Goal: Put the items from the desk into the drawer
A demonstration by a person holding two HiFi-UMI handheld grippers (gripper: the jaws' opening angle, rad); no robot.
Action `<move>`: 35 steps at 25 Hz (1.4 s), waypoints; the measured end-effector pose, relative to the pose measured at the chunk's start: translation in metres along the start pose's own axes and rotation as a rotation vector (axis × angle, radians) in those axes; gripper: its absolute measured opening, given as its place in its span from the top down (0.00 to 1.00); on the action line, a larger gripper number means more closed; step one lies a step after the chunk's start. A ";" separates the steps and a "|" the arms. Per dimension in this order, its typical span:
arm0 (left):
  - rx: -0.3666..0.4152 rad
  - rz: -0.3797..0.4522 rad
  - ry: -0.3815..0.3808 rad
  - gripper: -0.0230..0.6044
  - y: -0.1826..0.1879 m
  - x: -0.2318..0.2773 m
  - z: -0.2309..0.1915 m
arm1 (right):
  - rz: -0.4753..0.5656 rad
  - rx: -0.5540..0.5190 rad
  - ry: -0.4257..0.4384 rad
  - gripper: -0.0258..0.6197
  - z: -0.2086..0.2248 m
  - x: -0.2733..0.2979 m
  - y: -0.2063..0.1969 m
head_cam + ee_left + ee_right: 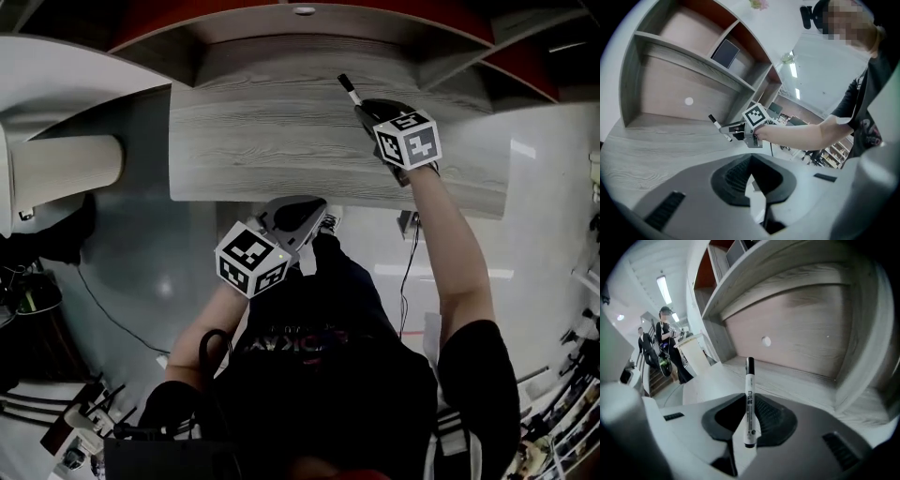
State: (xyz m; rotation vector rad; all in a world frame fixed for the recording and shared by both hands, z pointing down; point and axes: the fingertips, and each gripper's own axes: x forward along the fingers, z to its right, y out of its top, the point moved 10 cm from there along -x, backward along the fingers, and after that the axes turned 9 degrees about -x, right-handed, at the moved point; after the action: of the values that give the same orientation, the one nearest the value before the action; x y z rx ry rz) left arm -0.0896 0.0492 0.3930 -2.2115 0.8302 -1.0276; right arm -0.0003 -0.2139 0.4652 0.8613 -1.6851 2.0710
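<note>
Nearest, my left gripper hovers at the bench's front edge, jaws together on nothing. Farther out, my right gripper's jaws clamp the white, black-capped marker clear of the bench top, its tail partly buried between the pads. Shelves stand behind.

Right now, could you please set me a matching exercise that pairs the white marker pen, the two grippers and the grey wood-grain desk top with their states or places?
Things:
1. white marker pen with a black cap
2. left gripper
3. right gripper
4. grey wood-grain desk top

States or places:
A. jaws together on nothing
B. runs in under the shelf
C. held between two jaws
D. clamped on the pen

Pairs: 1-C, 2-A, 3-D, 4-B.
</note>
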 end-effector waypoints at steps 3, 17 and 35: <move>0.045 -0.016 -0.033 0.95 0.007 0.000 0.007 | 0.124 0.100 -0.004 0.84 -0.009 -0.033 -0.002; 0.227 -0.118 -0.300 0.95 0.035 0.019 0.020 | 0.530 0.430 -0.310 0.84 -0.092 -0.185 -0.055; 0.408 -0.355 -0.675 0.95 0.005 0.040 0.067 | 0.630 0.683 -0.792 0.84 -0.230 -0.269 -0.136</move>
State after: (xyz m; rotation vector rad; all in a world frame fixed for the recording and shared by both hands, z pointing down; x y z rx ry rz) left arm -0.0164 0.0318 0.3704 -2.1541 -0.0685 -0.4631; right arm 0.2301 0.0715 0.3700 1.7096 -1.7372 3.1148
